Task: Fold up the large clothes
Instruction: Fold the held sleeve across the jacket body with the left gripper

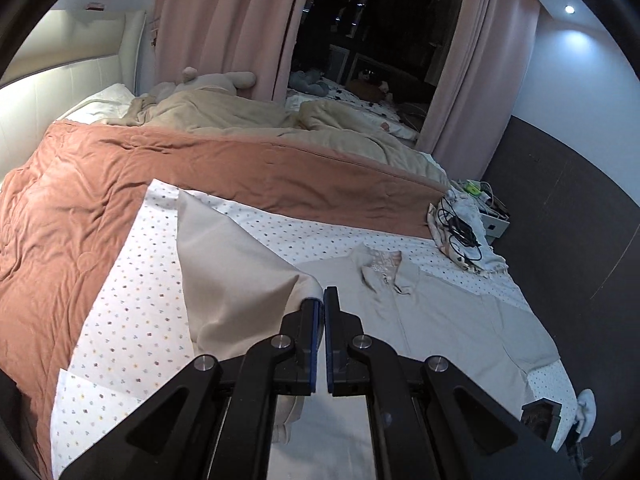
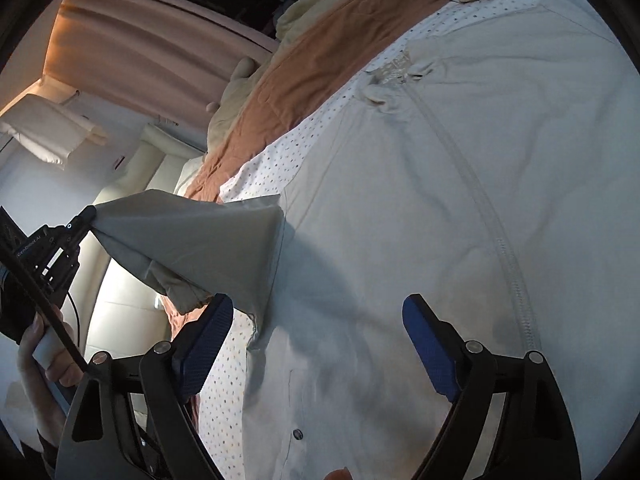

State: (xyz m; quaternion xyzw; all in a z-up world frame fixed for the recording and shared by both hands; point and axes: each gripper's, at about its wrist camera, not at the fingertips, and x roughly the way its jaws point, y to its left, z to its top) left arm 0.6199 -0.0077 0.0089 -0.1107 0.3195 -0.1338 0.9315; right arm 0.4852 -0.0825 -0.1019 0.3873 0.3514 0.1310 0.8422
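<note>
Beige fabric of a zip-front jacket (image 1: 452, 312) is spread face up on a dotted white sheet (image 1: 132, 280) covering the near part of a bed. Its collar (image 1: 380, 270) is seen toward the far side, and the zipper (image 2: 492, 216) is run down the middle of the body. One sleeve (image 1: 236, 268) is lifted clear of the sheet and stretched out from the shoulder; its end is pinched by the left gripper (image 1: 322, 300), whose blue pads are clenched together on the cloth. In the right wrist view the same sleeve (image 2: 192, 240) is shown pulled taut toward that gripper (image 2: 90, 216), which is carried by a hand (image 2: 44, 360) at the left edge. The right gripper (image 2: 320, 320) is held over the jacket's lower body with its jaws spread wide, and nothing is gripped between its blue pads (image 2: 430, 344). A rust-coloured quilt (image 1: 120, 176) is laid across the bed beyond the sheet, with a cream blanket (image 1: 224, 114) bunched behind it. A tangle of black cables (image 1: 460, 228) is left on crumpled cloth at the bed's right edge. Pink curtains (image 1: 224, 24) are drawn beside a dark window.
</note>
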